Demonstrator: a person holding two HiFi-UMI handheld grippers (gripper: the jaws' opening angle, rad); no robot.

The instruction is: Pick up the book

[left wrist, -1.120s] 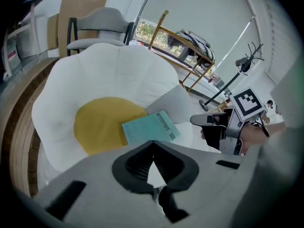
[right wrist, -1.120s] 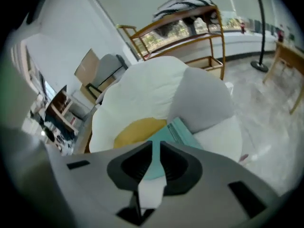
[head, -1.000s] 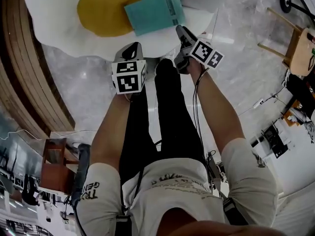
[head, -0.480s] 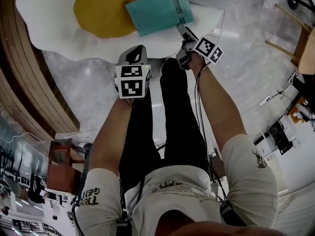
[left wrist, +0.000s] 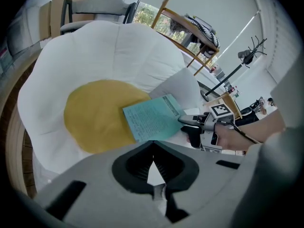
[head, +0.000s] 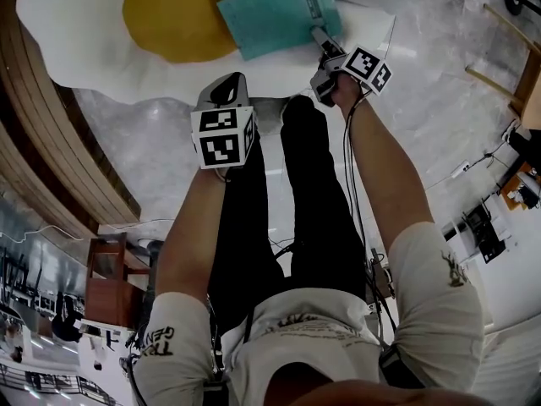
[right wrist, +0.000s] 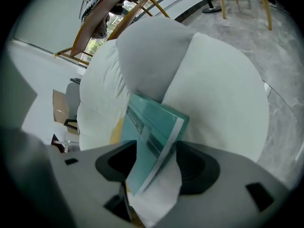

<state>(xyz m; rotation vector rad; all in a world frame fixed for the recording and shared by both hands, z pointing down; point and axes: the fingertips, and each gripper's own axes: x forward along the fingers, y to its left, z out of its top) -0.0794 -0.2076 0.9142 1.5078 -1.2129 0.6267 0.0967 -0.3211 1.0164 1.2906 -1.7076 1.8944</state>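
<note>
1. Head view: the teal book [head: 275, 11] lies flat on a big egg-shaped cushion [head: 93, 49], which sits on the grey floor [head: 152, 142]. The book's left part lies over the cushion's yellow middle [head: 173, 19] and its right part over the white. The right gripper [head: 321, 39] reaches to the book's near right corner. The left gripper [head: 226, 87] hangs nearer the person, over the cushion's near edge and apart from the book.
2. Left gripper view: this gripper's fingers [left wrist: 135, 167] meet at the tips with nothing between them (only a sliver of white cushion shows through the gap behind). The book [left wrist: 149, 118] lies ahead, half on the yellow. The right gripper [left wrist: 187, 121] comes in from the right, its tip at the book's corner.
3. Right gripper view: the fingers [right wrist: 197, 167] stand wide apart and have just been opening. The book's corner [right wrist: 152, 127] stands between them, and neither pad presses on it. White cushion shows beneath and beyond the book.
</note>
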